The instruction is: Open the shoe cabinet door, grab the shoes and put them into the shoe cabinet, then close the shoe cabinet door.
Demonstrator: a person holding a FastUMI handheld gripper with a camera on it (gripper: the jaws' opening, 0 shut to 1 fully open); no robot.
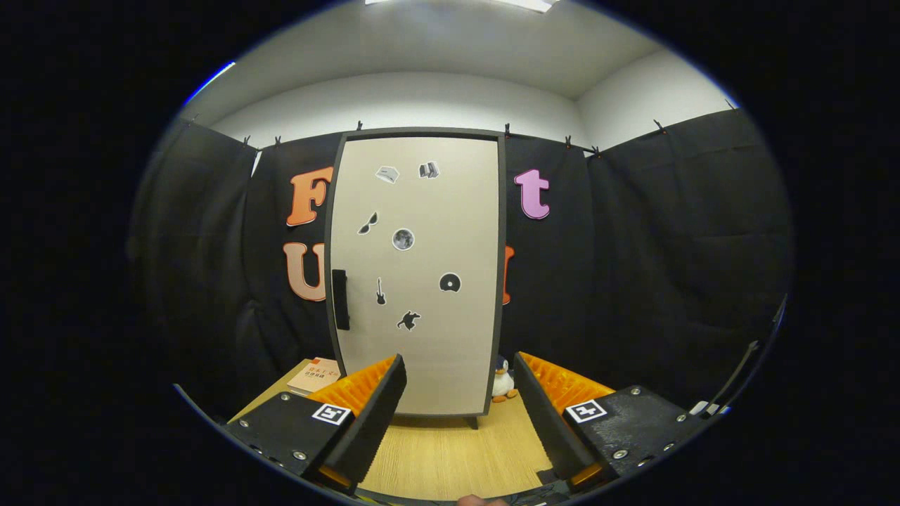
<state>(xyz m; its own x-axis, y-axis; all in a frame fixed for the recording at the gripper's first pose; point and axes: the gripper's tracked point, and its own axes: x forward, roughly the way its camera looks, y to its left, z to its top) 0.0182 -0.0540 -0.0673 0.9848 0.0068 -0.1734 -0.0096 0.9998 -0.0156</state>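
Before the shoe cabinet [422,211], the tool [458,393] is spread wide, holding nothing. One door handle [340,299]; one book [314,374] left of it; one penguin toy [501,380] right.

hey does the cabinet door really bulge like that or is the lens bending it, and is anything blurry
Gripper view: fisheye bends the cabinet door edges outward; door, stickers and black handle look sharp. Even overhead light, no glare on the door. The tongs are open, nothing between them, well short of the cabinet.

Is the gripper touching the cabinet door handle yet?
Apart. In the gripper view the open gripper sits short of the closed door; the handle lies well beyond its fingers.
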